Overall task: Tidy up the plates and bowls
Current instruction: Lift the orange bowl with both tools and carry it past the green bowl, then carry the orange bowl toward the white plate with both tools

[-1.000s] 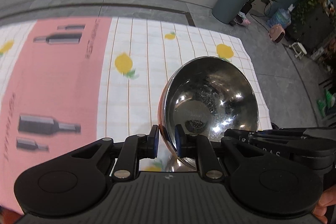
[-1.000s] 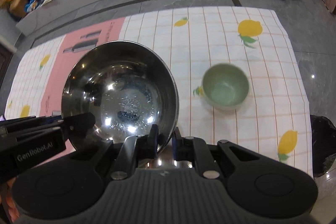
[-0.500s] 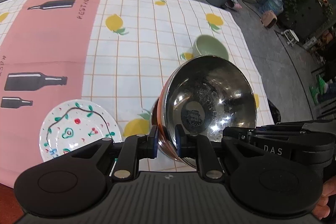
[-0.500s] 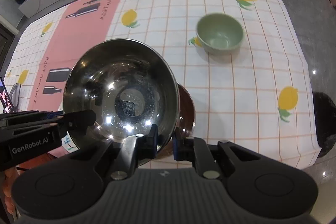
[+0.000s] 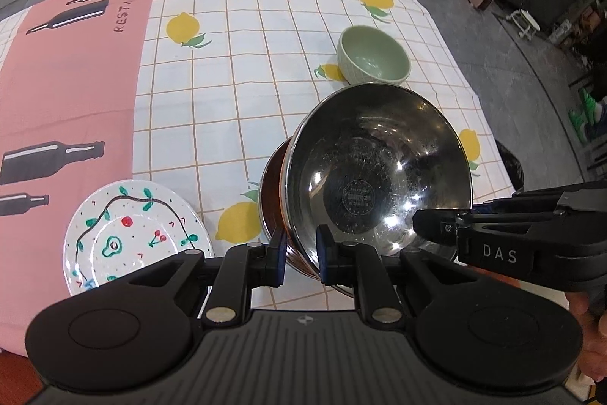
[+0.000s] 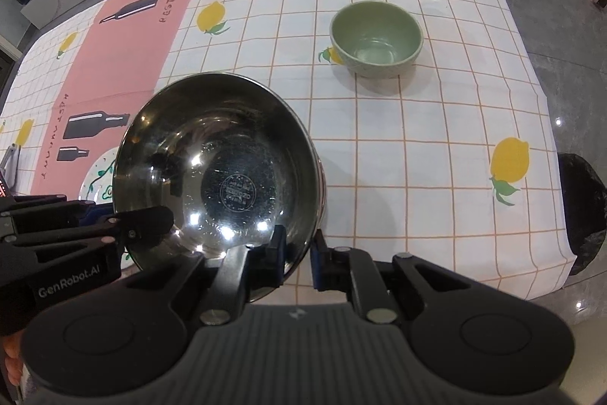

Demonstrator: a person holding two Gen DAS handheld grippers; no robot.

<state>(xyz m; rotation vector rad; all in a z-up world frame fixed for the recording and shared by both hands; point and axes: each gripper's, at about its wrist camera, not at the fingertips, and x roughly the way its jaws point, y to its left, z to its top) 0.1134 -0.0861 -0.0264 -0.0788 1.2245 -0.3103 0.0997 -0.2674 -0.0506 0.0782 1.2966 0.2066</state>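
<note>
1. Between the two grippers hangs a shiny round stainless-steel bowl [image 5: 379, 177], tilted, its hollow facing both cameras.
2. Left gripper [image 5: 299, 251]: jaws nearly closed, pinching the steel bowl's near rim, one blue pad inside and one outside.
3. Right gripper [image 6: 295, 255]: jaws likewise nearly closed on the rim of the same bowl, on the opposite side.
4. Just behind and under the steel bowl shows the edge of a second bowl, reddish-brown on its outer wall [image 5: 271, 192]; whether the two touch cannot be told.
5. Both sit over a white checked tablecloth with yellow lemons and a pink band printed with black bottles [image 5: 235, 71].
6. A small pale-green ceramic bowl [image 6: 375, 38] stands upright on the cloth, farther away and apart from the steel bowl.
7. A round white plate painted with green leaves, cherries and an avocado [image 5: 132, 234] lies flat on the cloth, near the left gripper's left finger.
</note>
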